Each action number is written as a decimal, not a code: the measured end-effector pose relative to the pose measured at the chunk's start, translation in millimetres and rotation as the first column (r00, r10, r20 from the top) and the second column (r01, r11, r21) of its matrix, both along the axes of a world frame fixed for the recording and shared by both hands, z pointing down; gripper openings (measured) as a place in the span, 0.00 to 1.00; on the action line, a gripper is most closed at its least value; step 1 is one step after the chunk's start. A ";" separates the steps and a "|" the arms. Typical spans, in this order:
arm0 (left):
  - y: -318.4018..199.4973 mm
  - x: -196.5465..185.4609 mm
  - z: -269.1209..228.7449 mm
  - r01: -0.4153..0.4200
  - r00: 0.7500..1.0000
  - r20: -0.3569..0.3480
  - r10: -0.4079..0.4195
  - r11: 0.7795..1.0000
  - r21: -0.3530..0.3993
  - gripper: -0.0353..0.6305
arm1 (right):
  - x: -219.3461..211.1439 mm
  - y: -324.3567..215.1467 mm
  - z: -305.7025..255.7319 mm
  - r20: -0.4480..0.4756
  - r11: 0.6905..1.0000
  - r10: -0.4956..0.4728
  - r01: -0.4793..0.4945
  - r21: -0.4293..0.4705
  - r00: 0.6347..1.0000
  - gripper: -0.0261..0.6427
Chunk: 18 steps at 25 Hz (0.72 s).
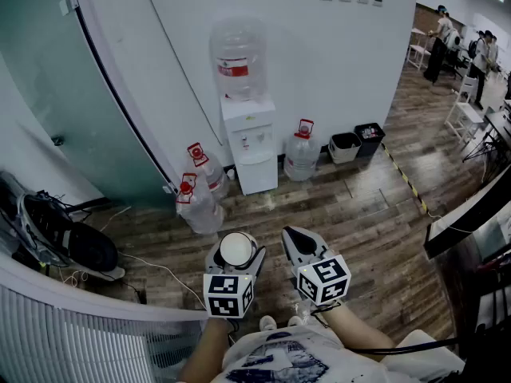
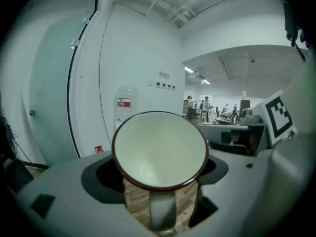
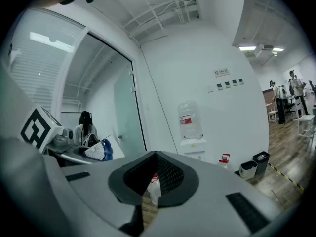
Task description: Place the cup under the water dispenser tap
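Cup (image 2: 159, 149) sits mouth up, clamped between the wide-spread jaws of the left gripper (image 1: 237, 255), well apart from the water dispenser (image 1: 249, 146) at the wall. Right gripper (image 1: 302, 242) has its jaws together, empty. Recommended: carry the cup level, approach squarely, and centre its mouth beneath the tap (image 1: 247, 144).

The left claw (image 2: 158, 179) grips a white cup (image 2: 159, 149) with a dark red rim, handle at six o'clock. Beyond the cup, a water dispenser (image 2: 125, 105) stands at eleven o'clock and people (image 2: 203, 105) at one o'clock.
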<state>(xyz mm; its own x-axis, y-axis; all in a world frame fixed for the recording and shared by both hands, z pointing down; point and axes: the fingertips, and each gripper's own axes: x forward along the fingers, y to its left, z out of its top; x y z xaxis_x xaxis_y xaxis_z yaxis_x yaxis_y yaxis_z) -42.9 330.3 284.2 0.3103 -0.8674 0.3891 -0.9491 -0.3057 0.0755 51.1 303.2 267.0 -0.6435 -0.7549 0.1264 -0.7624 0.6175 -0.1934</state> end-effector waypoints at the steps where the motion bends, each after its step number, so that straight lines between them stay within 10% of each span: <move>1: 0.4 1.1 -1.1 -0.001 1.000 0.001 0.001 1.000 -0.002 0.71 | 2.9 0.2 -1.4 0.000 1.000 0.006 -0.006 0.000 1.000 0.07; 18: -7.7 27.6 -1.3 0.028 1.000 -0.001 -0.028 0.999 -0.015 0.71 | 49.2 -11.7 -4.6 0.006 1.000 0.022 -0.022 -0.002 1.000 0.07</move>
<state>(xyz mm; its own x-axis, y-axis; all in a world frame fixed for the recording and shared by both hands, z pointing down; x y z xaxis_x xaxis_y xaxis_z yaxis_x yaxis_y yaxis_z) -15.2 322.6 282.8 0.2863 -0.8697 0.4021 -0.9573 -0.2775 0.0814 100.3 291.5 262.4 -0.6273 -0.7688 0.1241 -0.7748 0.5999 -0.1997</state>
